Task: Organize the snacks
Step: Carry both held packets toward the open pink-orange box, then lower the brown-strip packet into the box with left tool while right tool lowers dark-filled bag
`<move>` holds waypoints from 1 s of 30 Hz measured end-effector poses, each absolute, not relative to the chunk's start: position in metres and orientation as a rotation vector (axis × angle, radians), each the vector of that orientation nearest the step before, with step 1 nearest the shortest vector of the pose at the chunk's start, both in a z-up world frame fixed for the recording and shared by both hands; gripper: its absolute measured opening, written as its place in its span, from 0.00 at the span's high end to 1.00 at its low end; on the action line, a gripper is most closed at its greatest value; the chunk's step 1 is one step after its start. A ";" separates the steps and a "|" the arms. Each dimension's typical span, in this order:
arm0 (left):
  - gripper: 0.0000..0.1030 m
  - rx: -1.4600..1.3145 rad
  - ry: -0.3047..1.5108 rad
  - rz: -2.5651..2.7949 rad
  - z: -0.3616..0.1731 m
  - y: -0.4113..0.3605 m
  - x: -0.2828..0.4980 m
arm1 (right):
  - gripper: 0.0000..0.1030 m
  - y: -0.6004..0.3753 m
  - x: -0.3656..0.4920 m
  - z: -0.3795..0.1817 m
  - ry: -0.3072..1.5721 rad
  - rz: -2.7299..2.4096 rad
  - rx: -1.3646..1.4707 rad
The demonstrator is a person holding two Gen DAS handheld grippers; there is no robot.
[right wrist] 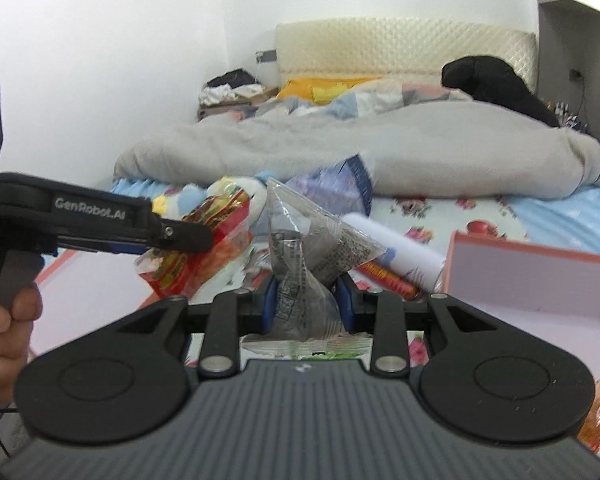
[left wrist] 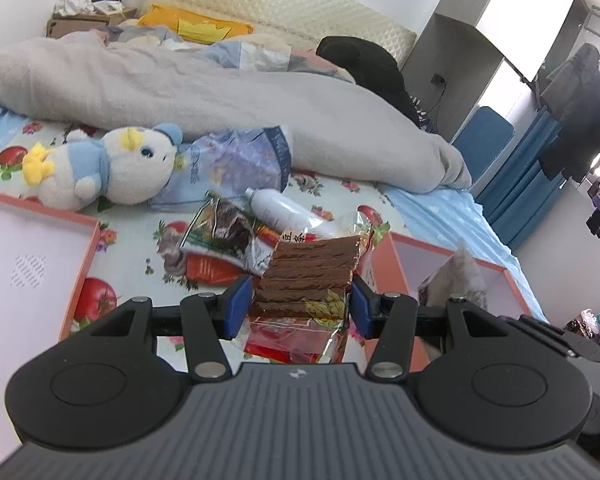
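My left gripper (left wrist: 300, 304) is shut on a clear red-and-yellow snack packet of brown strips (left wrist: 312, 276), held above the bed; it also shows in the right wrist view (right wrist: 204, 248), with the left gripper (right wrist: 188, 236) coming in from the left. My right gripper (right wrist: 306, 300) is shut on a clear crinkled snack bag with printed text (right wrist: 300, 248). On the bed lie a green-edged packet of dark snacks (left wrist: 224, 236), a white bottle (left wrist: 280, 208) and an orange-red packet (left wrist: 212, 268).
An orange-rimmed white box lid (left wrist: 40, 264) lies at left and an orange-rimmed box (left wrist: 404, 256) at right, also in the right wrist view (right wrist: 540, 276). A plush duck (left wrist: 104, 168), a blue bag (left wrist: 236, 160) and a grey duvet (left wrist: 220, 92) lie behind.
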State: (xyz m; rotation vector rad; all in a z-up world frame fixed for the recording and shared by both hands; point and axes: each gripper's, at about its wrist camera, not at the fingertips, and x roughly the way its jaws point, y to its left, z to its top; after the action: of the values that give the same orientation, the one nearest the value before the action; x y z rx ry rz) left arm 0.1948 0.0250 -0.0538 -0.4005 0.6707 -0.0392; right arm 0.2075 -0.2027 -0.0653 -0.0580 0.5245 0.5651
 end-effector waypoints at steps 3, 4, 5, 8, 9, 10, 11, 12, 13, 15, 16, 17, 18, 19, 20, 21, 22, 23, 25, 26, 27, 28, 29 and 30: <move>0.44 -0.392 0.653 -0.052 -0.045 0.020 0.199 | 0.67 -0.211 0.211 -0.055 0.492 0.545 -0.056; 0.44 -0.394 0.646 -0.058 -0.041 0.018 0.200 | 0.67 -0.214 0.212 -0.051 0.481 0.538 -0.056; 0.44 -0.397 0.642 -0.064 -0.039 0.016 0.202 | 0.67 -0.217 0.214 -0.049 0.471 0.530 -0.055; 0.44 -0.401 0.626 -0.089 -0.030 0.007 0.209 | 0.67 -0.228 0.218 -0.040 0.444 0.508 -0.053; 0.44 -0.397 0.622 -0.097 -0.028 0.003 0.211 | 0.67 -0.231 0.219 -0.038 0.438 0.501 -0.053; 0.44 -0.393 0.622 -0.107 -0.026 -0.001 0.214 | 0.67 -0.235 0.220 -0.035 0.430 0.492 -0.054; 0.44 -0.391 0.621 -0.116 -0.024 -0.005 0.217 | 0.67 -0.238 0.221 -0.034 0.424 0.485 -0.055; 0.44 -0.392 0.619 -0.122 -0.023 -0.009 0.220 | 0.67 -0.242 0.223 -0.032 0.419 0.477 -0.058; 0.44 -0.396 0.620 -0.131 -0.022 -0.014 0.223 | 0.67 -0.247 0.224 -0.031 0.416 0.468 -0.060; 0.44 -0.406 0.627 -0.153 -0.022 -0.023 0.230 | 0.67 -0.255 0.227 -0.030 0.412 0.451 -0.065; 0.44 -0.407 0.631 -0.163 -0.023 -0.027 0.234 | 0.67 -0.259 0.228 -0.030 0.413 0.440 -0.067; 0.44 -0.404 0.635 -0.172 -0.023 -0.033 0.238 | 0.67 -0.264 0.229 -0.031 0.416 0.427 -0.067; 0.44 -0.401 0.640 -0.181 -0.023 -0.037 0.241 | 0.67 -0.267 0.232 -0.031 0.420 0.417 -0.065; 0.44 -0.397 0.645 -0.193 -0.024 -0.043 0.245 | 0.67 -0.272 0.234 -0.032 0.426 0.406 -0.058; 0.44 -0.392 0.651 -0.202 -0.025 -0.050 0.248 | 0.67 -0.278 0.237 -0.033 0.435 0.400 -0.046; 0.44 -0.388 0.659 -0.209 -0.027 -0.055 0.252 | 0.67 -0.282 0.240 -0.034 0.445 0.398 -0.031; 0.44 -0.385 0.673 -0.220 -0.030 -0.062 0.256 | 0.67 -0.287 0.243 -0.036 0.459 0.394 -0.015; 0.44 -0.386 0.687 -0.226 -0.033 -0.067 0.260 | 0.67 -0.291 0.246 -0.037 0.471 0.383 -0.005; 0.44 -0.386 0.716 -0.243 -0.040 -0.078 0.268 | 0.66 -0.299 0.250 -0.042 0.487 0.356 -0.003; 0.44 -0.379 0.725 -0.252 -0.042 -0.084 0.272 | 0.66 -0.304 0.252 -0.046 0.497 0.344 0.002; 0.44 -0.360 0.727 -0.258 -0.045 -0.091 0.274 | 0.66 -0.308 0.255 -0.050 0.508 0.334 0.004; 0.44 -0.339 0.735 -0.259 -0.049 -0.097 0.278 | 0.66 -0.311 0.257 -0.054 0.521 0.324 -0.002; 0.44 -0.331 0.747 -0.267 -0.053 -0.103 0.281 | 0.66 -0.314 0.260 -0.060 0.532 0.311 -0.015; 0.44 -0.333 0.760 -0.274 -0.056 -0.107 0.284 | 0.66 -0.317 0.261 -0.064 0.543 0.301 -0.025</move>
State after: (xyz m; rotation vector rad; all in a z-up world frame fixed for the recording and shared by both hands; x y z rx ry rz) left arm 0.2843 -0.1074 -0.0563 -0.3326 0.7601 -0.2739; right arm 0.2608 -0.3173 -0.0642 -0.0248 0.5430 0.3011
